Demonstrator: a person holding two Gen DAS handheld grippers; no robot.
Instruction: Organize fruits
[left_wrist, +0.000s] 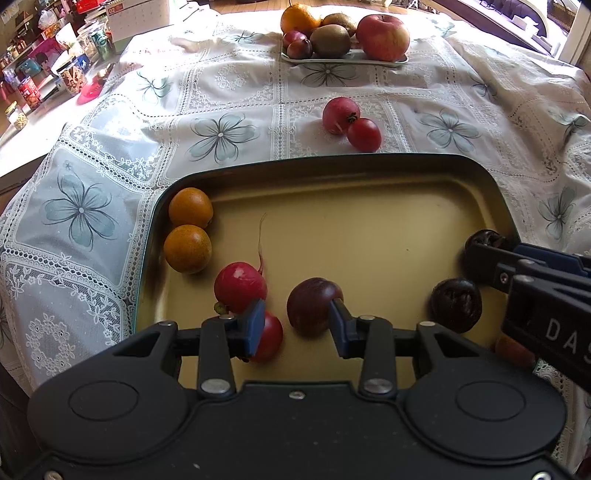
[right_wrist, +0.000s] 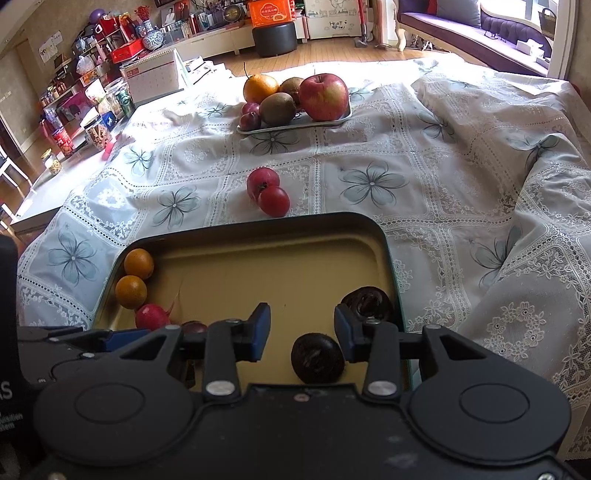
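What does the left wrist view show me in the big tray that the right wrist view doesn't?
Only the left wrist view shows the small red tomato behind the left gripper and the dark plum nearly whole. Only the right wrist view shows the right gripper head-on, jaws open over a dark round fruit, and the room beyond. Both show the tray, two small oranges, the radish, two loose red fruits on the cloth and the far fruit plate.

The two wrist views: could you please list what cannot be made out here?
- Left wrist view: small red fruit, partly behind the left gripper's finger.
- Left wrist view: orange object, mostly hidden under the right gripper.
- Right wrist view: dark purple fruit, mostly hidden by that gripper's frame.
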